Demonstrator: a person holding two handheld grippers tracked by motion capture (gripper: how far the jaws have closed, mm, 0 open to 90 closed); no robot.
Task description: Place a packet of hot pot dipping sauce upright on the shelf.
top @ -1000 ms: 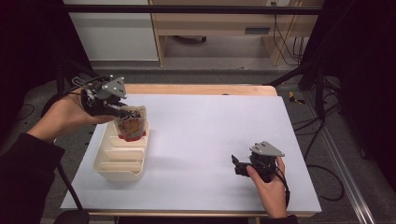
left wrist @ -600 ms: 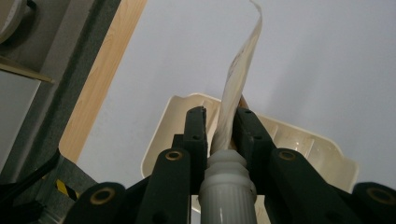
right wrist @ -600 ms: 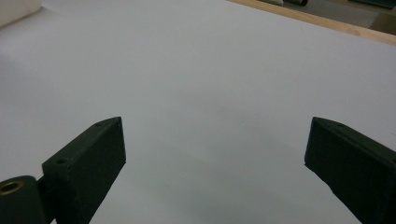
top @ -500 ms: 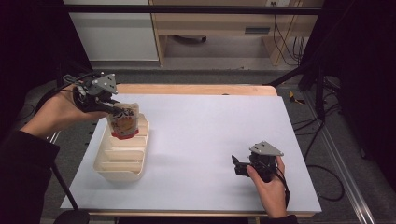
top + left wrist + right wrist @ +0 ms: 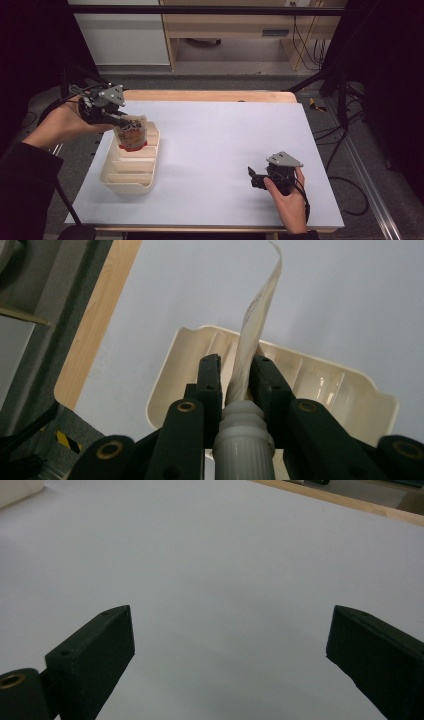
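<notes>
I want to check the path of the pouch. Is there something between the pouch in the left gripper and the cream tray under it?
Nothing visible is in the way. The left gripper holds the spouted pouch over the far compartment of the divided tray, which looks empty.

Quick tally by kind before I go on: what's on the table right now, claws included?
Spouted pouches: 1, the pouch, held by the left claw over the tray.
Divided cream trays: 1, the tray.
Claws: 2, the left one and the right claw, which is open and resting on the table.
Total: 4.
</notes>
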